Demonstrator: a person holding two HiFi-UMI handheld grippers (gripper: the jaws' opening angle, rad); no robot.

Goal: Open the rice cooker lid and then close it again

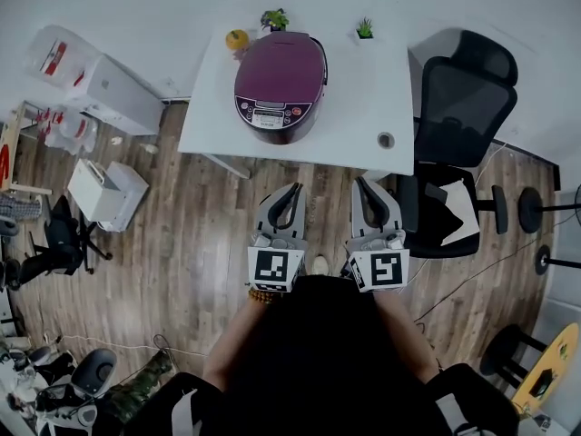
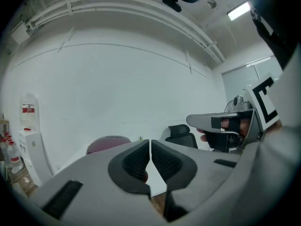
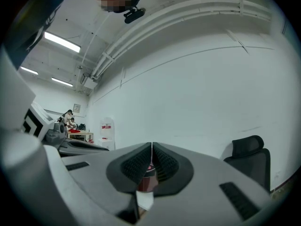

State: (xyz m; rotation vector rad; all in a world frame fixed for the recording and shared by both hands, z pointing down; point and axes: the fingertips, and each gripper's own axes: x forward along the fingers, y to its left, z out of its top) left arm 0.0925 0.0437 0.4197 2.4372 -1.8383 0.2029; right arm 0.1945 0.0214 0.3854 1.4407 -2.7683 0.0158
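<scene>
This looks like an office or a lab room. A white rectangular tabletop (image 1: 363, 107) stands on a brown wooden plank floor (image 1: 200, 234) beside black mesh office chairs (image 1: 463, 98). A white water dispenser (image 2: 29, 140) stands at the plain white wall (image 2: 117, 88). Long strip lamps (image 3: 61, 41) and white pipes (image 3: 188, 13) run along the ceiling.

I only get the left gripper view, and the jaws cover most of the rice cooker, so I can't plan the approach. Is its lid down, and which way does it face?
Observer: Lid down. In the head view the rice cooker stands on the white table, with its control panel toward the person.
Operator: How close are the grippers?
Observer: The left gripper and right gripper are both short of the table's near edge, over the wooden floor.
Operator: Right jaws?
Observer: Shut, with nothing held, going by the right gripper view.
</scene>
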